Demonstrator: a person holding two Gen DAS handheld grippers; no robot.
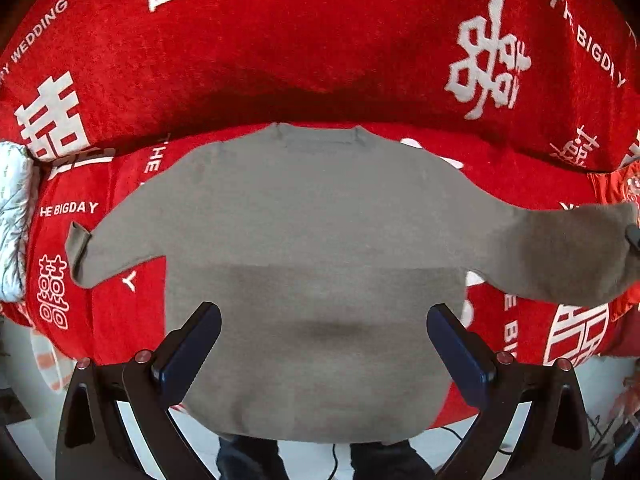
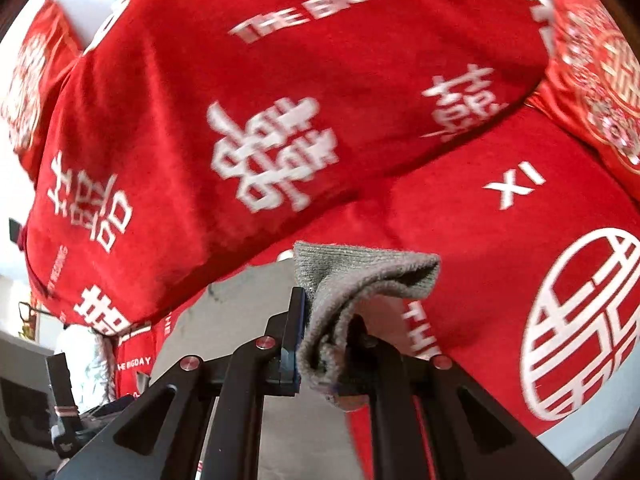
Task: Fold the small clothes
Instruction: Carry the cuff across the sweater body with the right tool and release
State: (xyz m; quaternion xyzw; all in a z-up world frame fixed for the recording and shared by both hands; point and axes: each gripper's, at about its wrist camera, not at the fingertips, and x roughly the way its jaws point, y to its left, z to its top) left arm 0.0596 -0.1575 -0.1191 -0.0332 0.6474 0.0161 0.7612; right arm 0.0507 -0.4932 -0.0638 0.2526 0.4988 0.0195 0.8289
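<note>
A grey knit sweater (image 1: pixel 312 216) lies spread flat on a red cover, collar toward the back. My left gripper (image 1: pixel 324 332) hovers open above its lower body, nothing between the fingers. One sleeve (image 1: pixel 92 248) rests flat at the left. The other sleeve (image 1: pixel 568 252) is lifted off the cover at the right. In the right wrist view my right gripper (image 2: pixel 324 328) is shut on that sleeve's ribbed cuff (image 2: pixel 372 276), which bunches and folds over the right finger. The sweater body (image 2: pixel 248 308) shows grey below the fingers.
The red cover (image 1: pixel 320 48) with white characters and lettering drapes a sofa seat and backrest. A patterned red cushion (image 2: pixel 600 80) sits at the right end. A pale quilted item (image 1: pixel 14 220) lies at the left edge. Pale floor (image 1: pixel 600 384) and a cable show below the front edge.
</note>
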